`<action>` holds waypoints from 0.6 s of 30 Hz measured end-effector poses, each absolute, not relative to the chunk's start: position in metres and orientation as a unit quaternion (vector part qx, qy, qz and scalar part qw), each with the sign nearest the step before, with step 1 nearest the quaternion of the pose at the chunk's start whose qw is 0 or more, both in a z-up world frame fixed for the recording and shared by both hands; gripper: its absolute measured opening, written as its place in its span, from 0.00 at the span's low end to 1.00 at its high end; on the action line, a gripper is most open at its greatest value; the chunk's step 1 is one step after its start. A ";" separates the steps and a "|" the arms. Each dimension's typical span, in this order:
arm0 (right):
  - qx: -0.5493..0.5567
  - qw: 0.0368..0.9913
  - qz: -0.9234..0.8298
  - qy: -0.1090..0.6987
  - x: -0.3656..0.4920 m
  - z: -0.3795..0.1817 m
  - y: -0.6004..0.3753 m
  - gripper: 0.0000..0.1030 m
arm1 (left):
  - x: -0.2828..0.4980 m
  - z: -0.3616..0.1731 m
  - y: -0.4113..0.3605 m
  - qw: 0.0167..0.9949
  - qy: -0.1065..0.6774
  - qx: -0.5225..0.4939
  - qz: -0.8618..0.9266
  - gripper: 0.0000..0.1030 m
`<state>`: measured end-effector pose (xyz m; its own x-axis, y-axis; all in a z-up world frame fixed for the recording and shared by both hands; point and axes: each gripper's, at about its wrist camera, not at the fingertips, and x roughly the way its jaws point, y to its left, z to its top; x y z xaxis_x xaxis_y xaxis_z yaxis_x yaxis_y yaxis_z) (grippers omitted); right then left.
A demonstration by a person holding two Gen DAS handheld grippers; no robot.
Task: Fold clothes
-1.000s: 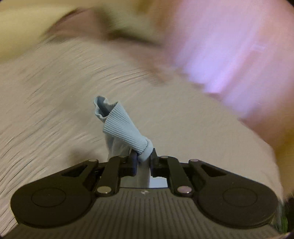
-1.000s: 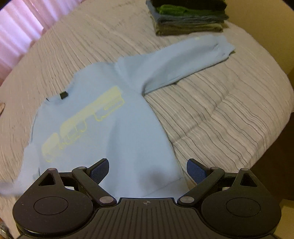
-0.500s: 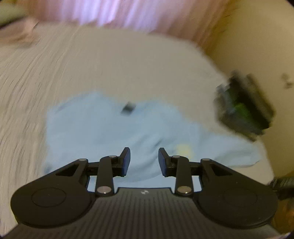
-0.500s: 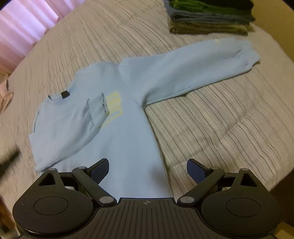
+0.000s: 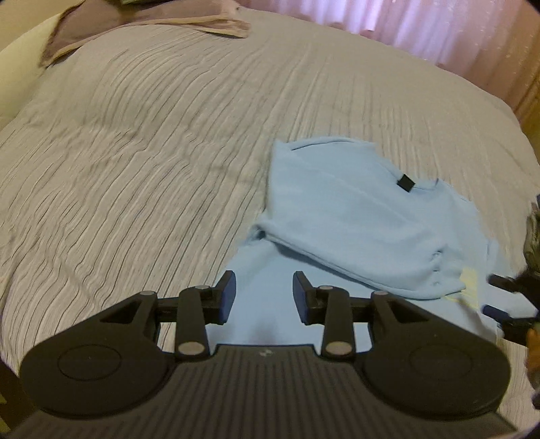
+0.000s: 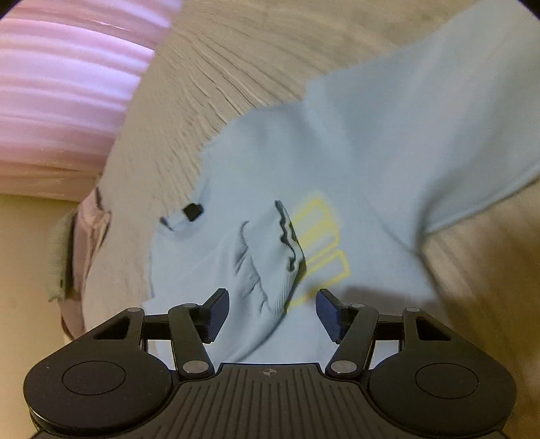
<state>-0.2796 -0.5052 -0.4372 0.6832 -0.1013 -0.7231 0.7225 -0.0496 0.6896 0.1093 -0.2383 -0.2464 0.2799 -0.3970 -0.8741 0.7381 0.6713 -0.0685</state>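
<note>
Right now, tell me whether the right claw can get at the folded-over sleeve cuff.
Probably yes. The right claw is open, and the sleeve cuff lies just ahead between its fingers on the blue sweatshirt, nothing covering it.

From the left wrist we look forward over our black left gripper [image 5: 264, 300], jaws apart, low above the grey ribbed bed cover [image 5: 141, 141], facing the pink pleated curtain [image 5: 422, 30] at the far side. From the right wrist we look over the black right gripper [image 6: 272, 315], jaws apart, steeply down and very near. Both views share the light blue long-sleeved sweatshirt [image 5: 354, 216] [image 6: 337, 152], its small black neck tag [image 5: 405, 182] [image 6: 193, 211] and folded-in sleeve. Our right gripper's tips show at the left view's right edge.
</note>
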 end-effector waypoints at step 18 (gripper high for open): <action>0.522 0.726 -0.349 0.281 -0.244 -0.459 -0.497 0.05 | 0.130 -0.255 -0.252 0.769 0.470 0.199 -0.385 0.32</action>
<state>-0.2440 -0.4969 -0.4592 0.5985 -0.2140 -0.7720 0.8000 0.2106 0.5618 0.1298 -0.2517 -0.2549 0.2616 -0.4047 -0.8762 0.7785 0.6252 -0.0563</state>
